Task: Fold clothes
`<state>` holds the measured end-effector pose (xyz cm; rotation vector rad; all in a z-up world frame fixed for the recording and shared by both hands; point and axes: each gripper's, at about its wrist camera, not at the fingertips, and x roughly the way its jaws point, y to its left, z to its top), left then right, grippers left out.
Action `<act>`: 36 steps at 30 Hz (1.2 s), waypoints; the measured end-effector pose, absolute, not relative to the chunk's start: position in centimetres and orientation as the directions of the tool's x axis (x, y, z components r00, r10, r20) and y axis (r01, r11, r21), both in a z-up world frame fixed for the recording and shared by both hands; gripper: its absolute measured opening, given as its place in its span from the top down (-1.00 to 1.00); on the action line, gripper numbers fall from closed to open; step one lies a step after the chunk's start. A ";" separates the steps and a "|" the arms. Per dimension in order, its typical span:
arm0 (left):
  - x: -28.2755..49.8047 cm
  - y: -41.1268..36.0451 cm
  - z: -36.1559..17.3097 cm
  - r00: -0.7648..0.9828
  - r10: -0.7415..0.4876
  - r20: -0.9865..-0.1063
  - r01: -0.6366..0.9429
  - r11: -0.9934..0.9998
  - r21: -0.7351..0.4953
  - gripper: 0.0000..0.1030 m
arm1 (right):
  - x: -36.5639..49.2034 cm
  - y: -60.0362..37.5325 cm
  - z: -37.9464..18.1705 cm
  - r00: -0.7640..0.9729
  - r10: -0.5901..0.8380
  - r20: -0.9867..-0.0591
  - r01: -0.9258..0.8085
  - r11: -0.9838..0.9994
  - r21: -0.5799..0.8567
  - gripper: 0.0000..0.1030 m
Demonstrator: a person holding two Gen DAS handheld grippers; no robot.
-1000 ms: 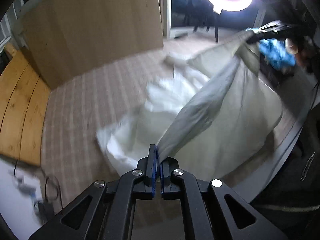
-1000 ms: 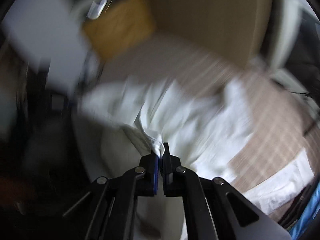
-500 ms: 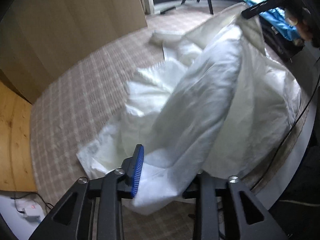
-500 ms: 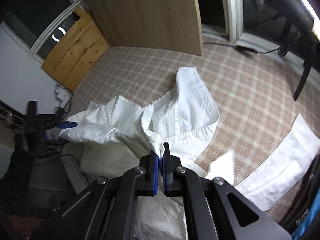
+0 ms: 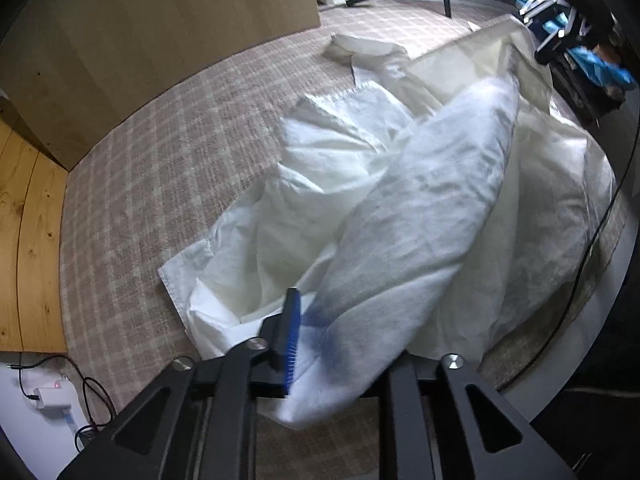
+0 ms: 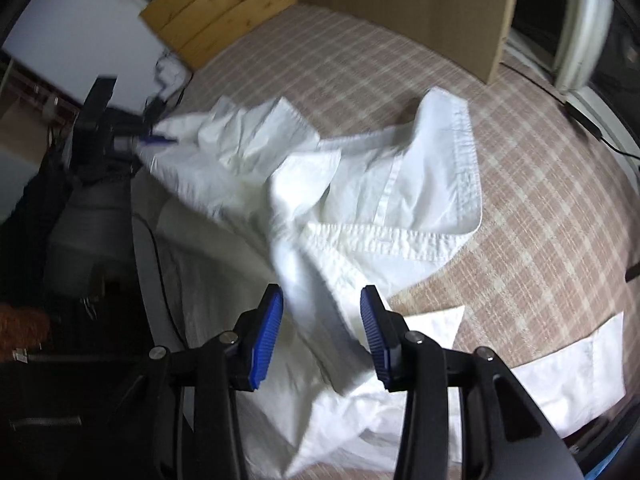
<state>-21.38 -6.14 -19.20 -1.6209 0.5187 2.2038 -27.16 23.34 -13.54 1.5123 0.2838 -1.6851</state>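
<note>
A crumpled white shirt (image 5: 360, 168) lies on the checked beige surface (image 5: 160, 200). In the left wrist view a puffed fold of it drapes loosely between the jaws of my left gripper (image 5: 344, 332), which are opening. One blue pad (image 5: 292, 336) shows and the other finger is hidden under cloth. In the right wrist view the shirt (image 6: 420, 184) lies with its collar and placket up. A blurred strip of it hangs free between the blue pads (image 6: 266, 336) of my right gripper (image 6: 320, 300), whose jaws are opening. The left gripper (image 6: 154, 140) appears at the far left by the shirt's edge.
A tall wooden panel (image 5: 160, 40) stands behind the surface, with pine boards (image 5: 32, 240) beside it. A white adapter with cables (image 5: 52, 396) lies at the lower left. A cable (image 5: 592, 240) runs along the curved right edge. Flat white cloth (image 6: 568, 380) lies at the right.
Both grippers came down toward the surface. Each was shut on a corner of the stretched shirt; both jaws now stand apart and the shirt has slumped onto the surface.
</note>
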 end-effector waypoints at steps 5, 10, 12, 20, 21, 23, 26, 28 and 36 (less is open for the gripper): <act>-21.5 -6.5 -20.7 -0.247 0.072 -0.966 -0.473 -0.879 0.055 0.81 | -26.6 24.0 -12.8 0.068 -0.433 -0.899 0.691 -0.630 0.355 0.96; -22.5 -7.8 -18.4 -0.295 0.092 -0.951 -0.414 -0.909 0.040 1.00 | -25.4 22.4 -9.7 -0.027 -0.510 -0.860 0.648 -0.663 0.374 0.97; -23.0 -8.8 -16.0 -0.343 0.104 -0.933 -0.387 -0.921 0.039 1.00 | -24.5 21.0 -7.1 -0.084 -0.561 -0.824 0.630 -0.670 0.392 0.97; -24.1 -15.7 -1.9 -0.609 0.061 -0.791 -0.265 -0.955 0.131 1.00 | -21.9 17.4 10.7 -0.449 -0.639 -0.625 0.648 -0.714 0.264 0.97; -24.0 -16.5 0.0 -0.642 0.052 -0.765 -0.253 -0.956 0.148 1.00 | -21.6 17.7 13.3 -0.505 -0.635 -0.585 0.634 -0.733 0.248 0.97; -23.2 -17.6 3.7 -0.705 0.037 -0.708 -0.237 -0.954 0.186 1.00 | -20.6 18.0 18.4 -0.593 -0.626 -0.506 0.610 -0.760 0.225 0.97; -21.4 -19.0 8.8 -0.778 0.080 -0.623 -0.249 -0.950 0.188 1.00 | -18.2 16.8 25.0 -0.697 -0.574 -0.429 0.576 -0.805 0.141 0.97; -20.3 -19.4 11.0 -0.807 0.107 -0.581 -0.268 -0.943 0.198 1.00 | -16.7 15.3 28.1 -0.749 -0.529 -0.399 0.544 -0.835 0.086 0.97; -14.7 -17.3 11.2 -0.775 0.349 -0.526 -0.481 -0.866 0.134 1.00 | -15.8 10.5 35.0 -0.831 -0.381 -0.405 0.398 -0.916 0.046 0.97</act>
